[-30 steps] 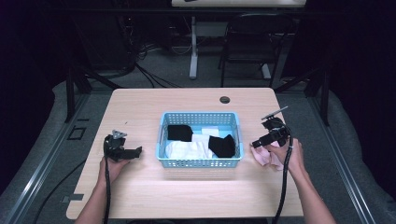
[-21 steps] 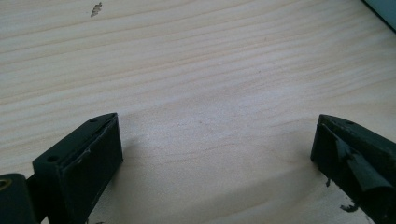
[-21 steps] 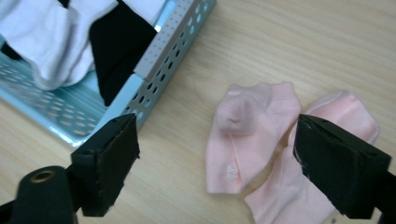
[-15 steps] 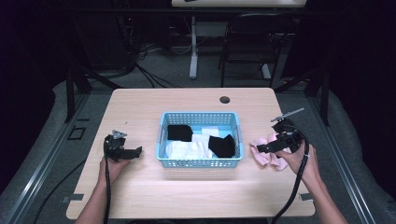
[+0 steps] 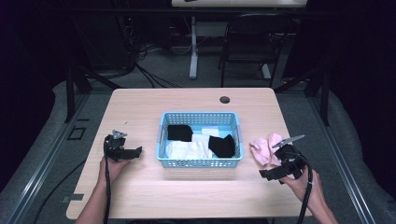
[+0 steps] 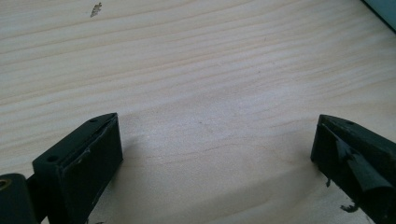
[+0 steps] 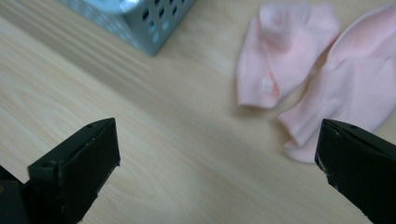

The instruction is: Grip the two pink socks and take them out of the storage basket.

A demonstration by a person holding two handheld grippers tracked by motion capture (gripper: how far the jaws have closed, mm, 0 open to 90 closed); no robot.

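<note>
A blue basket (image 5: 201, 161) stands mid-table and holds black socks (image 5: 221, 144) and white socks (image 5: 183, 150). Two pink socks (image 5: 262, 148) lie flat on the table right of the basket, also seen in the right gripper view as pink socks (image 7: 299, 70). My right gripper (image 5: 270, 173) hovers open just in front of them, nothing between its jaws (image 7: 219, 163). My left gripper (image 5: 135, 152) rests open on bare wood left of the basket, empty (image 6: 215, 154).
A small black grommet (image 5: 225, 99) sits near the table's far edge. The basket corner (image 7: 140, 23) shows at the top left of the right gripper view. A chair (image 5: 247, 42) and cables stand beyond the table.
My right gripper has moved from beside the basket toward the table's front edge, leaving the pink socks on the table. The left gripper has stayed still.
</note>
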